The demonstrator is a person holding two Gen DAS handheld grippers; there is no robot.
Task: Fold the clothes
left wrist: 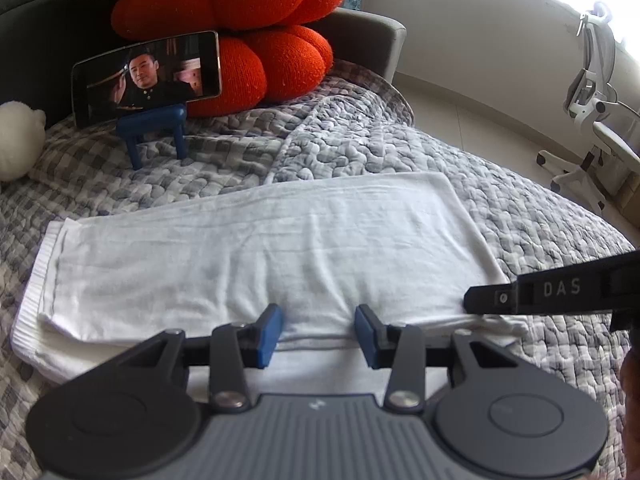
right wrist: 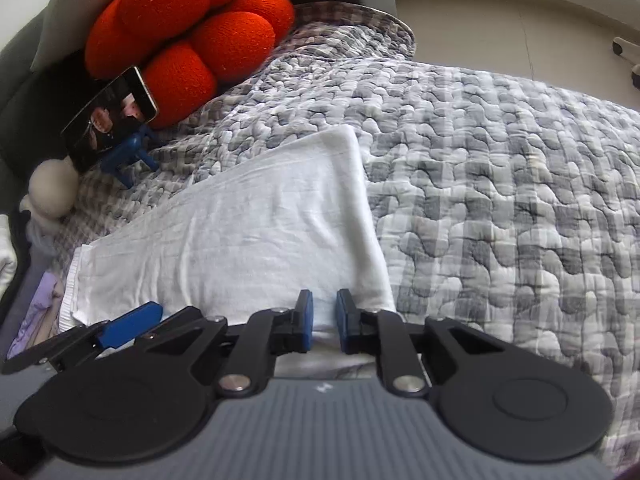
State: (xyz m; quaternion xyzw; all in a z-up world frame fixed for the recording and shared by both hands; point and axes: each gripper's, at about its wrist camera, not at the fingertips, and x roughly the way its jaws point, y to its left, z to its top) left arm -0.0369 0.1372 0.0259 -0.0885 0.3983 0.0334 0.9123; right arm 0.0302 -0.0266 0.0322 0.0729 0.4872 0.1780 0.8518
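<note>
A white knitted cotton garment (left wrist: 256, 256) lies flat on a bed covered by a grey-and-white checked quilted bedspread (left wrist: 400, 148). It already forms a long, narrow band running left to right, with layers doubled over one another: a ribbed hem (left wrist: 30, 300) shows under the top layer at the left end, and the right end (right wrist: 360, 200) is a clean straight edge. This suggests lengthwise folds are in place, while a crosswise fold to shorten the band seems still to be left. The cloth looks soft and thin, lightly creased, its near edge slightly bunched. The left gripper (left wrist: 318, 334) hovers at the near edge around the middle, its blue-padded fingers parted by a moderate gap, holding nothing. The right gripper (right wrist: 324, 320) sits at the near right corner, its fingers parted by only a narrow gap with white cloth visible between them; whether they pinch it cannot be told. Behind, a phone on a blue plastic stand (left wrist: 146, 80) leans against a bright orange knotted cushion (left wrist: 240, 20).
</note>
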